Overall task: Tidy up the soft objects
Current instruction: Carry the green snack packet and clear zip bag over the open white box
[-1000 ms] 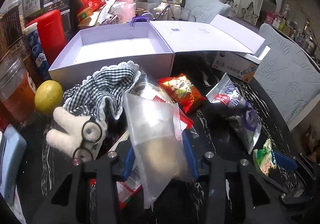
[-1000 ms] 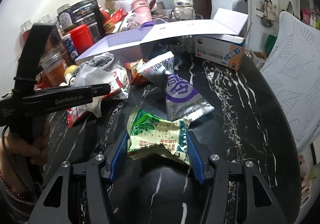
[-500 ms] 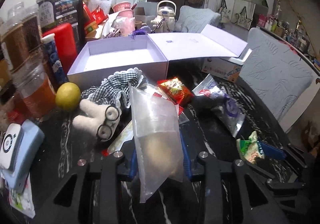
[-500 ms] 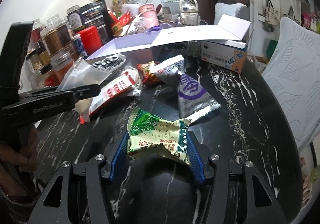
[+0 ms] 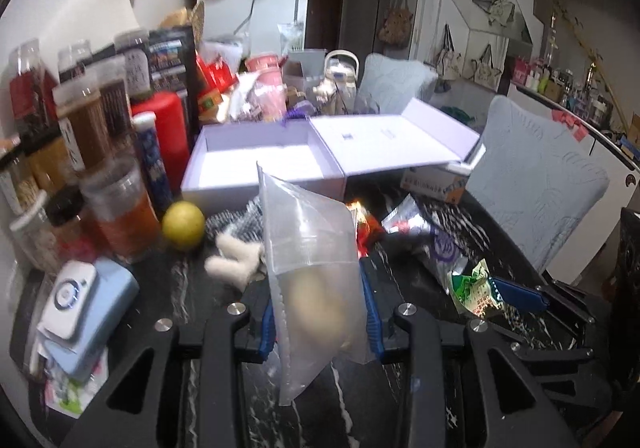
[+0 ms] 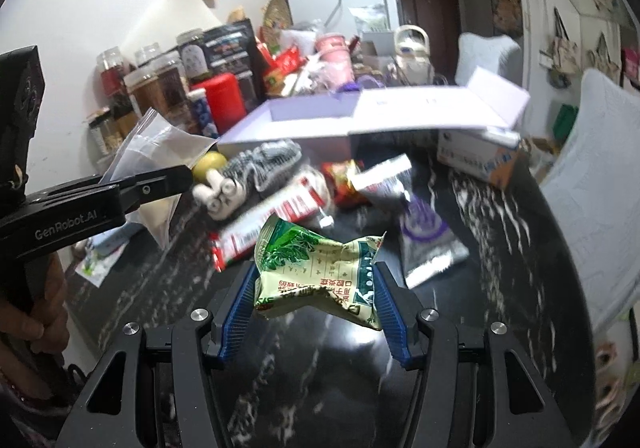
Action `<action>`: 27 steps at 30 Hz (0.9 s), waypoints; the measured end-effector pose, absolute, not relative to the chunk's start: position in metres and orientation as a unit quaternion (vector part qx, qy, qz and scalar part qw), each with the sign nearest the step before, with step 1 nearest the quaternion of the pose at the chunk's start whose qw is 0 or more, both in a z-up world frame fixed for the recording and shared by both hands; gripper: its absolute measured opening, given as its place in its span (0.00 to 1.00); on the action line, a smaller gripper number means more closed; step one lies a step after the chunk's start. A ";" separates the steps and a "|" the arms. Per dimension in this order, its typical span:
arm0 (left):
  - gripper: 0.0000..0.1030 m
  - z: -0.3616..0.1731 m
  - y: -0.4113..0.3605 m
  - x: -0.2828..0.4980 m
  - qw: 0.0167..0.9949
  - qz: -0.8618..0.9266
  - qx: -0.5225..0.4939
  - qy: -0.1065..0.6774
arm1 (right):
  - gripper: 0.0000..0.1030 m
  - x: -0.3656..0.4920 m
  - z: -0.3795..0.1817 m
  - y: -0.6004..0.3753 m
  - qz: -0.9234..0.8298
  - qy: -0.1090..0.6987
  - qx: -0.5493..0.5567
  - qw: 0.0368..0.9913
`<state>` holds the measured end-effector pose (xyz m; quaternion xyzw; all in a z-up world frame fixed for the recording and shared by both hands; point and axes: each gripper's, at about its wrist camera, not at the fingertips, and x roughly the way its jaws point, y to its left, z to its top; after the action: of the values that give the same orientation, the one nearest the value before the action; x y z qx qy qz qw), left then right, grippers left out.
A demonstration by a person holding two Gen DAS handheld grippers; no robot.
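A clear bag (image 5: pixel 310 268) is clamped between the blue pads of the left tool (image 5: pixel 320 312), its long axis upright and leaning slightly left, open top toward the lilac box (image 5: pixel 262 168) behind; a pale lump sits low inside, level with the pads. The jaws were closing in the last second, the bag between them all the while. From the right wrist, the same tool is seen side-on at left, lettered "GenRobot.AI", gripped by a hand (image 6: pixel 38 312). On the black marbled worktop (image 6: pixel 500 216) below, left to right, lie a lemon (image 5: pixel 183 225), a white felt toy (image 5: pixel 236 262) against checked cloth (image 6: pixel 268 164), a red-and-white packet (image 6: pixel 276 218), a red snack pack (image 6: pixel 344 178) and a silver-purple pouch (image 6: pixel 420 232). A crumpled green snack packet (image 6: pixel 318 272) is clenched crosswise in the right tool (image 6: pixel 316 308), long axis running pad to pad, held clear of the worktop; its Chinese print faces the camera upside down and cannot be read.
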<state>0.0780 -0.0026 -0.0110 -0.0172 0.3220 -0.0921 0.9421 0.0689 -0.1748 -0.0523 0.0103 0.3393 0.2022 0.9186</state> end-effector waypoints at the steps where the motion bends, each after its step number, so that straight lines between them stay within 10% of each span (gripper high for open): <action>1: 0.34 -0.005 0.000 0.079 0.944 -0.092 -0.019 0.315 | 0.55 0.072 -0.046 -0.172 0.205 0.335 0.009 0.920; 27: 0.34 0.068 0.044 0.230 0.971 -0.072 -0.016 0.227 | 0.55 0.243 0.061 -0.131 0.236 0.260 -0.017 0.936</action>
<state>0.2300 0.0443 0.0675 -0.0156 0.2272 -0.0725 0.9710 0.2426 -0.1306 0.0607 -0.0166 0.2596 0.2361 0.9363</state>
